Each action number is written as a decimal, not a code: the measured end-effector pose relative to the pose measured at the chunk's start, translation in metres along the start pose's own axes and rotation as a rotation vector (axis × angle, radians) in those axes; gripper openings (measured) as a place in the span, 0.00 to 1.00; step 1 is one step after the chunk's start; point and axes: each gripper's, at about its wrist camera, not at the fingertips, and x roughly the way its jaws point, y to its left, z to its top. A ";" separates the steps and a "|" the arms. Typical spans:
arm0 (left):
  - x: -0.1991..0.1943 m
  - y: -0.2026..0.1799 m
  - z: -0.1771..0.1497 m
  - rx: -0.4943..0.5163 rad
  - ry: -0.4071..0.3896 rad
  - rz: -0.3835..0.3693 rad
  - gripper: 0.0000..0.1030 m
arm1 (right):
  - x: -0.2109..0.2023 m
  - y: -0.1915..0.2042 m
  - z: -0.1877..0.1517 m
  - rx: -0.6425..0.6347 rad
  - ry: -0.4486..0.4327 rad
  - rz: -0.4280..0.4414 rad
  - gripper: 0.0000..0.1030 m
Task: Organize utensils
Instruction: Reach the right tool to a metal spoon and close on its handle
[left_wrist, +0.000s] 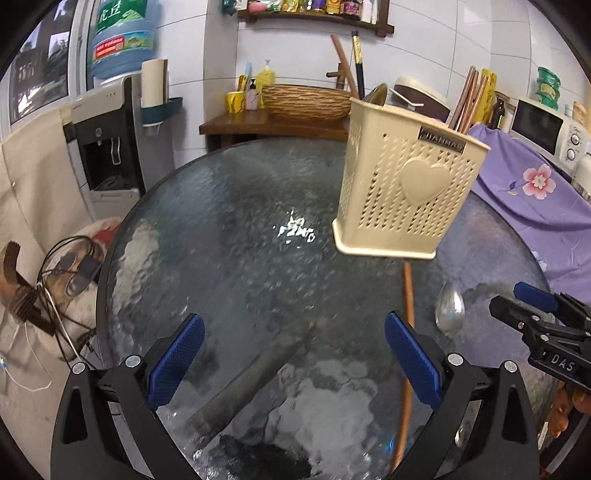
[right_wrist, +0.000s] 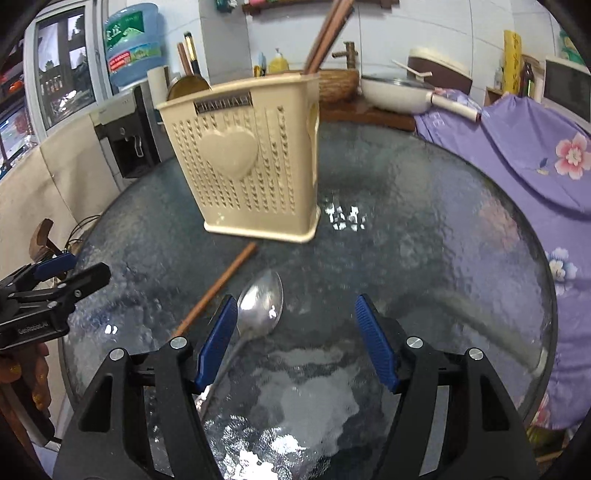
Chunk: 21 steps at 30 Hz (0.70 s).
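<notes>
A cream perforated utensil holder with a heart on its side stands on the round glass table; it holds chopsticks and a utensil. It also shows in the right wrist view. A brown chopstick lies on the glass in front of it, and shows again in the right wrist view. A metal spoon lies beside the chopstick, bowl toward the holder; it also shows in the left wrist view. My left gripper is open and empty, left of the chopstick. My right gripper is open above the spoon's handle.
A water dispenser stands left of the table. A wooden shelf with a woven basket stands behind. A purple flowered cloth covers things at the right. A white pan sits behind the holder.
</notes>
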 end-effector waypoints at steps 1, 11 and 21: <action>0.000 0.001 -0.002 0.001 0.002 0.004 0.93 | 0.003 -0.001 -0.003 0.007 0.009 -0.007 0.64; -0.002 0.004 -0.016 0.014 0.008 0.034 0.93 | 0.013 0.008 -0.016 -0.013 0.066 -0.023 0.64; -0.005 0.004 -0.017 0.021 0.009 0.054 0.93 | 0.038 0.044 -0.010 -0.070 0.118 -0.031 0.62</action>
